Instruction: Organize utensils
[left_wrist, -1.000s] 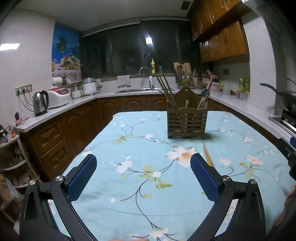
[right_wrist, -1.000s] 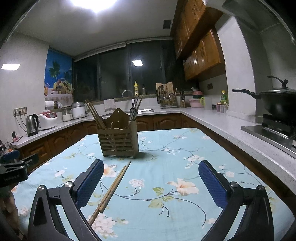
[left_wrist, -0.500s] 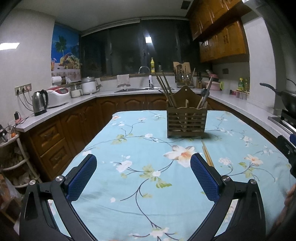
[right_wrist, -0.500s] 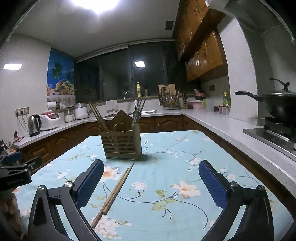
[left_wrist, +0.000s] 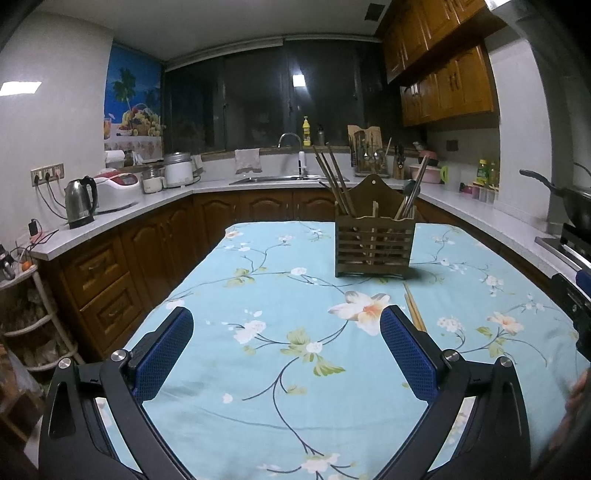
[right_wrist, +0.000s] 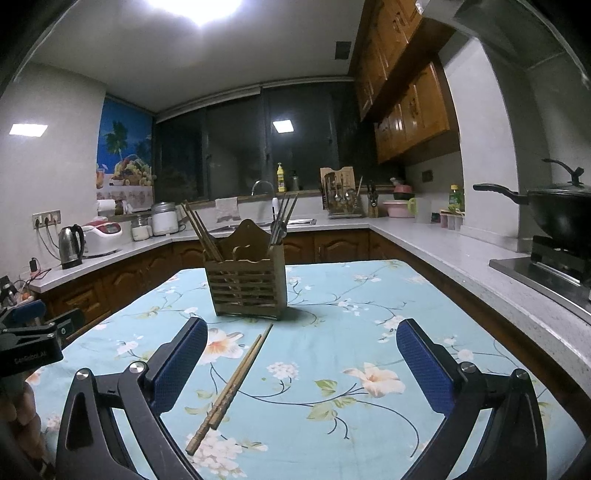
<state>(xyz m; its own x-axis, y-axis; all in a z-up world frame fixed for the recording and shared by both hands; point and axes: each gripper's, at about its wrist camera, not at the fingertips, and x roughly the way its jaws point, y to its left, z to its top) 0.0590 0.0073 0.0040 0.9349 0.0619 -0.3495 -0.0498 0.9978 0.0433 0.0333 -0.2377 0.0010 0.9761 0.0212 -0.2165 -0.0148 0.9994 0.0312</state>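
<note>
Chopsticks (right_wrist: 232, 384) are lying loose on the flowery tablecloth (right_wrist: 332, 369), and they are the thing you need to put away. They lie side by side, touching each other. Their long way runs from near you, at the thick ends, up and away toward the wooden holder (right_wrist: 246, 284), leaning a bit to the right. In the right camera they sit between the two blue pads of your right claw (right_wrist: 301, 363), closer to the left pad (right_wrist: 177, 369) than to the right one. Your right claw is wide apart and holds nothing. Your left claw (left_wrist: 286, 352) is wide apart too, with nothing in it, and from its camera you only see the far tips of the chopsticks (left_wrist: 413, 308) peeking out past its right pad (left_wrist: 408, 356). So your right hand looks like the nearer one for this grab. You would likely need to slide it a little to the left and come down, so the pads close across the sticks and not along them. The holder stands upright on the cloth, past the far tips of the sticks, near them but not touching. It has a left part and a right part. The left part holds more brown chopsticks (right_wrist: 201, 236), leaning left. The right part holds shiny metal spoons or such (right_wrist: 282, 221); you can't quite tell which from here.
</note>
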